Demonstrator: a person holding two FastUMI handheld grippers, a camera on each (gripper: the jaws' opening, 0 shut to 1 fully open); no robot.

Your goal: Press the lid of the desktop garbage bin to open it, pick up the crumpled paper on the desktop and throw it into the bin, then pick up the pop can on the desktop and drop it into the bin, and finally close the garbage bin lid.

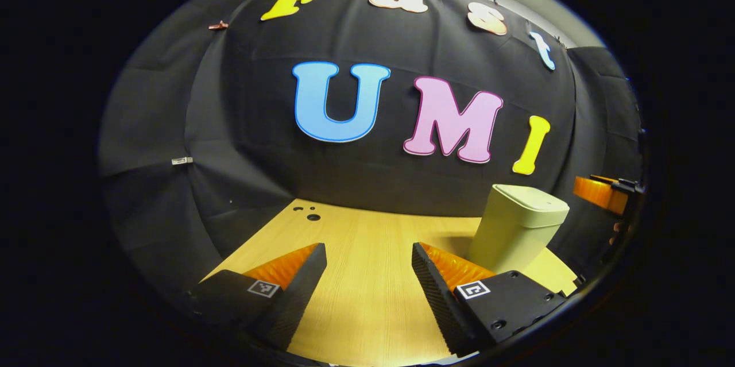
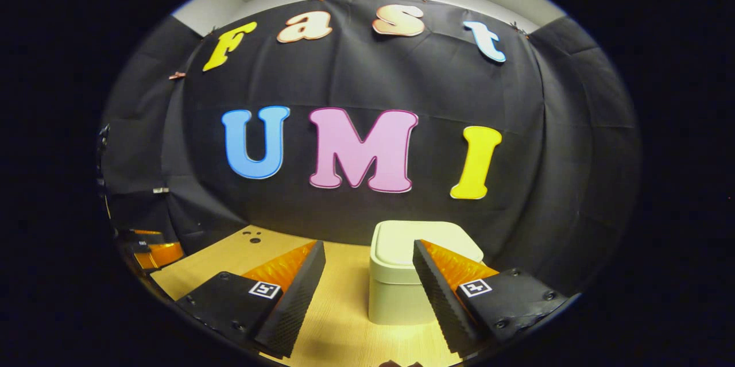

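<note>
The garbage bin (image 2: 402, 289) stands on the far part of the desk (image 2: 339, 321), close to the black cloth wall, with its lid (image 2: 425, 243) down. In the right gripper view the near right corner of the bin is covered by the right finger of the right claw (image 2: 367, 292), and its base on that side is out of sight behind the finger. In the left gripper view the bin (image 1: 517, 229) sits to the far right, its lower near edge cut off by the right finger of the left claw (image 1: 367, 292).

At the far right rim of the left gripper view an orange and black piece of the other claw (image 1: 603, 192) pokes in; too little of it shows there to make out how it is set. At the left rim of the right gripper view an orange and black part (image 2: 152, 252) likewise peeks in low over the desk edge, mostly cut off.

The left claw hangs released above bare wood, fingers spread wide with nothing between them, aimed toward the far wall. The right claw is also released, fingers apart, held low and level, pointing straight at the bin, which stands just beyond its fingertips. Two small dark holes (image 1: 310, 215) mark the desk at the far left.
</note>
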